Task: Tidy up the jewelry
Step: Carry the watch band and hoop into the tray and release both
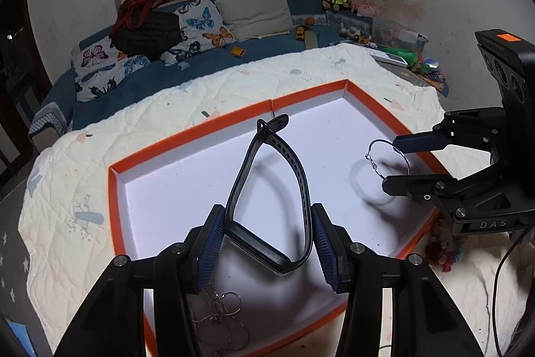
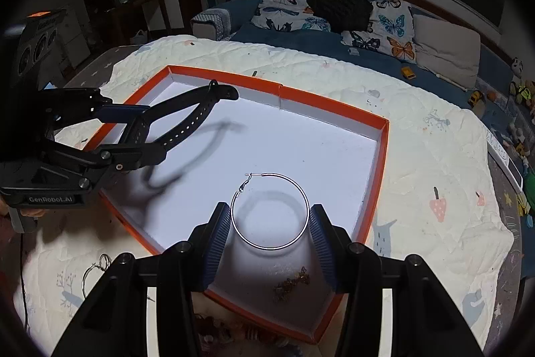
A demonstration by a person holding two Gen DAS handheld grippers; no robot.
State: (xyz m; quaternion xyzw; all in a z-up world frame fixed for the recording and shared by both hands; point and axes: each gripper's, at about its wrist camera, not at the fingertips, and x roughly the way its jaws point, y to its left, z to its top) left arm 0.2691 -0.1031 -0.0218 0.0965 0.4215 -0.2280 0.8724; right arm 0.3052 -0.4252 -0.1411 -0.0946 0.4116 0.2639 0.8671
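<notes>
Left claw [image 1: 267,243] is clamped on a black watch band [image 1: 267,189], pads pressing the loop from both sides so it hangs clear above the tray [image 1: 200,129] with its buckle end pointing off toward twelve o'clock. Over at three o'clock in that same view, the right claw [image 1: 394,163] comes in gripping a thin silver hoop earring [image 1: 388,159]; from its own camera the right claw [image 2: 269,223] squeezes the hoop [image 2: 269,209] across its width, clasp up at eleven o'clock, ring held flat and open to the lens.

Both pieces float over the white floor of the orange-rimmed tray (you can see their shadows thrown on it, so neither is down yet). Holding each across its widest span looks like the sensible way to keep such springy, skinny things from slipping or twisting.

Already inside the tray: a small gold-brown trinket [image 2: 291,285] near six o'clock in the right view, and some fine wire rings [image 1: 224,320] at six o'clock in the left view. Another hoop [image 2: 97,266] lies outside on the quilt [image 2: 434,156] at eight o'clock, not yet gathered.

My read: this is the carry-in stage, with set-down next, band toward the far side, hoop nearer.
</notes>
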